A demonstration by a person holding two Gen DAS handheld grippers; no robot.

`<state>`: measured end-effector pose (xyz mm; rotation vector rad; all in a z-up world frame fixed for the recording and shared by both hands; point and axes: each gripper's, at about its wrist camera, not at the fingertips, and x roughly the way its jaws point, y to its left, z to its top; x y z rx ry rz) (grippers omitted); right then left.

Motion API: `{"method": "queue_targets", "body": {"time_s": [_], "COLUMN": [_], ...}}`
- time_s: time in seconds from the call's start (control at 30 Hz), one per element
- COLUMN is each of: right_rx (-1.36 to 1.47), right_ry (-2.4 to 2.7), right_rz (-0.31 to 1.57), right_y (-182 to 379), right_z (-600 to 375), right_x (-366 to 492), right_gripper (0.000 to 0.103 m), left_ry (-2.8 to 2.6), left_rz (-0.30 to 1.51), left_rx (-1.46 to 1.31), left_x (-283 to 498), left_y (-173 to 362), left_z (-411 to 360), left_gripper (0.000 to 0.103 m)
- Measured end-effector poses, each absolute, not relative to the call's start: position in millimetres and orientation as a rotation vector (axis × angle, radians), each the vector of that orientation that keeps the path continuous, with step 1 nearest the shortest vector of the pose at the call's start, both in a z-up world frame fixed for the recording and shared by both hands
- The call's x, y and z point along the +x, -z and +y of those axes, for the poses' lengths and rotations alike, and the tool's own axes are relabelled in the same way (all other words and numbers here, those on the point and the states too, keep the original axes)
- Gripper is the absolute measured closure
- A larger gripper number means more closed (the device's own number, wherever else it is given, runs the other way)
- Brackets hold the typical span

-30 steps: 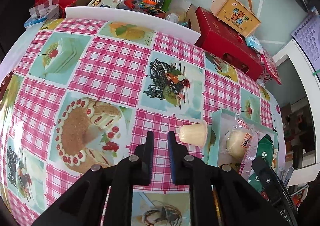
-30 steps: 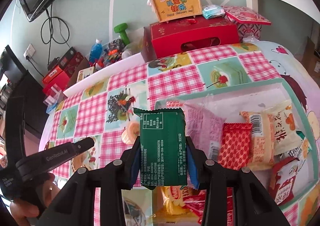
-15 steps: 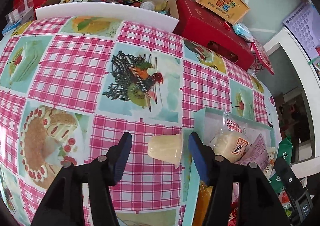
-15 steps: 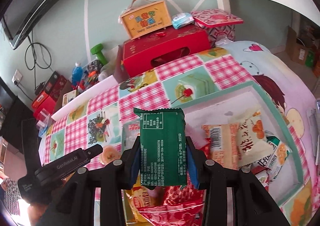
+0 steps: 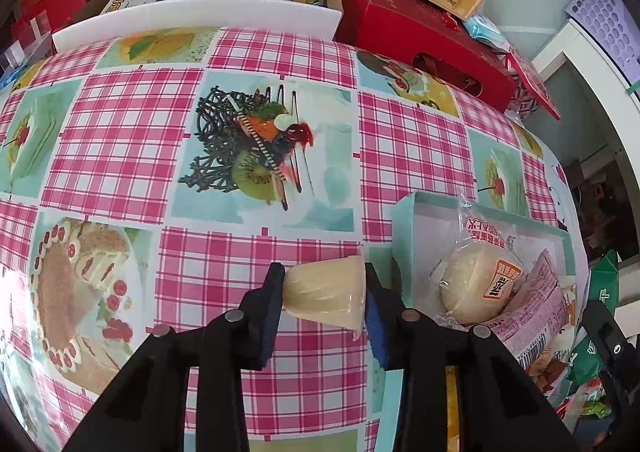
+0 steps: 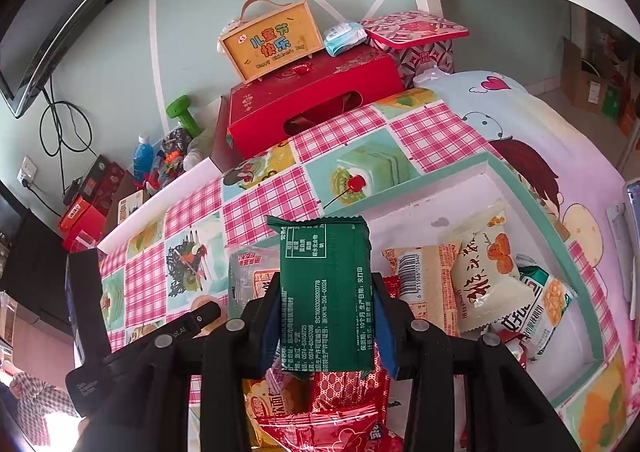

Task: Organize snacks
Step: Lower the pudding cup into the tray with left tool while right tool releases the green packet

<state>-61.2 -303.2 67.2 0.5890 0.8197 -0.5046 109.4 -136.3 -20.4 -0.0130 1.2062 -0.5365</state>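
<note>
Having slid across the checked cloth, my left gripper (image 5: 324, 294) has just closed on the jelly cup (image 5: 326, 292); lift gently while my right gripper (image 6: 325, 318) clamps the green packet (image 6: 326, 292)

1. The tabletop's pink-checked, cake-printed cover (image 5: 120, 140) looks like smooth, slightly glossy plastic sheet.
2. The small pale-yellow jelly cup (image 5: 324, 296) is translucent, shiny plastic.
3. The green rectangular snack packet (image 6: 326, 292) is crinkled foil-like film with a soft sheen.
4. The black fingers (image 5: 260, 316) look like matt hard plastic, with blue pads and dull metal rivets.
5. The mint-edged shallow box (image 6: 532, 204) looks like matt cardboard.
6. The long red gift box (image 6: 312, 104) has smooth card with a faint gloss.
</note>
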Motion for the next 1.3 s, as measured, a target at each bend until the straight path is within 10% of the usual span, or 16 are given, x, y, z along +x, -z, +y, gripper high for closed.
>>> {"method": "queue_targets", "body": {"time_s": [1.3], "right_rx": [0.675], "right_ry": [0.648], "right_rz": [0.894], "right_y": [-47], "right_z": [-344], "right_x": [-87], "right_gripper": [0.059], "left_ry": [0.782], "left_rz": [1.221], "left_rx": [0.169], "left_x": [41], "left_y": [6], "left_z": [-215], "left_gripper": [0.064]}}
